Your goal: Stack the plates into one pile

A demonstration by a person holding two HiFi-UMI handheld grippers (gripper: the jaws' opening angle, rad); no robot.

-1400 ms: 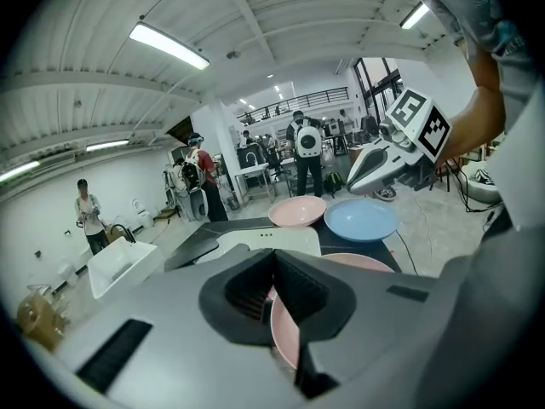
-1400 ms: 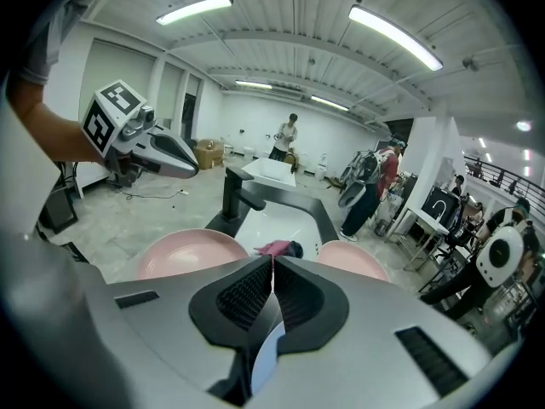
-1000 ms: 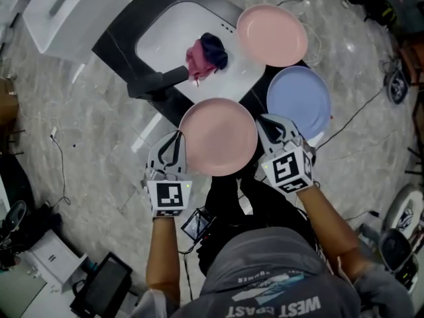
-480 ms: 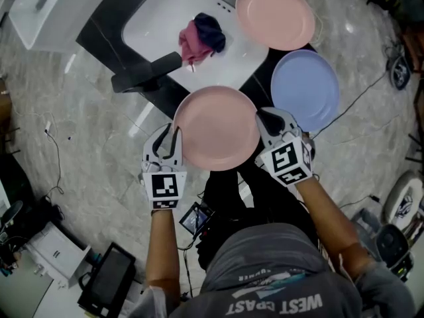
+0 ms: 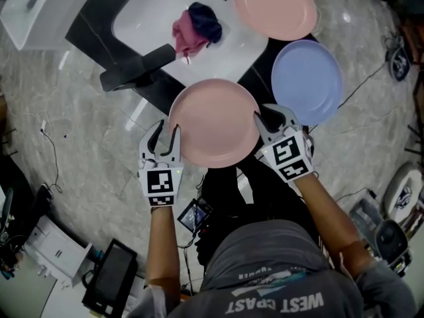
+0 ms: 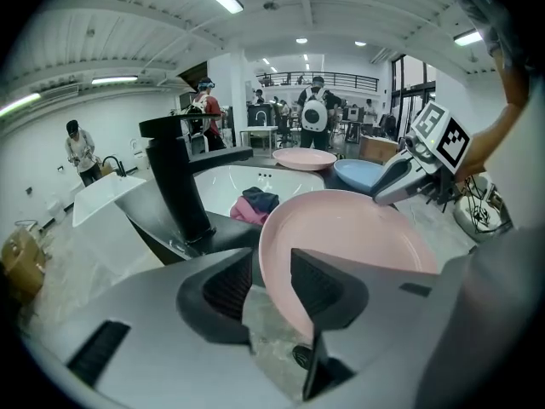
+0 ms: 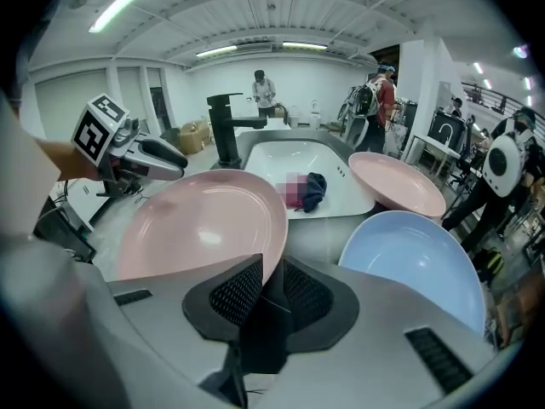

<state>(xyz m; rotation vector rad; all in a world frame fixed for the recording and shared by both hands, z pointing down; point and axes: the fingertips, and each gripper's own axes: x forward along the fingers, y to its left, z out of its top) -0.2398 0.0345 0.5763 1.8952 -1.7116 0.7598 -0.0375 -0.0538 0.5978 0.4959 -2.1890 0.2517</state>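
The round pink plate (image 5: 213, 122) nearest the person lies level at the near edge of the black worktop (image 5: 89, 26), with its near rim reaching past that edge over the grey marbled floor (image 5: 79, 151); whether its whole base rests on the worktop I cannot tell. The left gripper (image 5: 164, 136) is at the plate's left rim and the right gripper (image 5: 272, 117) at its right rim, each pointing forward and down. The left fingers (image 6: 228, 285) have just been opening and stand well apart, with the rim passing between them and a clear gap at the left pad, so nothing is gripped. The right fingers (image 7: 236, 291) have also just been opening, though less far: a narrow gap holds the plate's edge, and the pads do not seem to press on it. Just right of this plate and near the right gripper lies a round light-blue plate (image 5: 307, 81) on the same worktop, apart from the pink one. Beyond the blue plate, a second round pink plate (image 5: 274, 6) sits at the far right corner of the white rectangular sink (image 5: 142, 25) set in the worktop. In the basin lies a crumpled pink and navy cloth (image 5: 195, 26). A black angular faucet (image 5: 136, 68) stands at the sink's near left side, its spout reaching over the basin. In the gripper views, several people stand far off in a bright hall.
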